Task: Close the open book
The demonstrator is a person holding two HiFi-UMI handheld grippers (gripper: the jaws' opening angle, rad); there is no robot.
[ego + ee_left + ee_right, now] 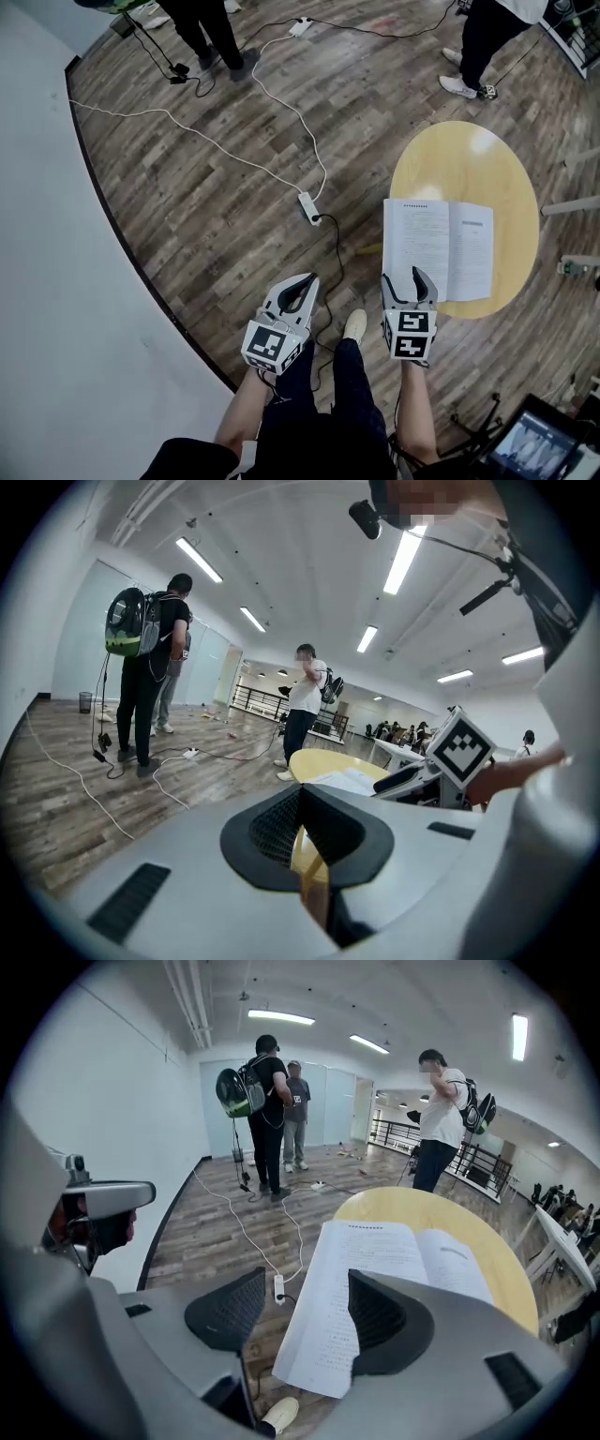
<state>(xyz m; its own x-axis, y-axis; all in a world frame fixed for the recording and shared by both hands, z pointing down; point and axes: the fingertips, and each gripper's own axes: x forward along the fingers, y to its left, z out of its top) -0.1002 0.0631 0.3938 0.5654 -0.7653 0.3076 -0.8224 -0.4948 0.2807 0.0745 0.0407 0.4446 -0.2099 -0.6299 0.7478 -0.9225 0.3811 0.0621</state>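
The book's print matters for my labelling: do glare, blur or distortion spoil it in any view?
Head view: sharp, with a glare spot on the table beyond the book; pages evenly lit, but print too small to read. Right gripper view: fisheye bends the pages, corners dark, no glare. Left gripper view: book tiny and heavily distorted.

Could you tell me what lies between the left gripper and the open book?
In the head view, brown wooden plank floor crossed by a thin black cable.
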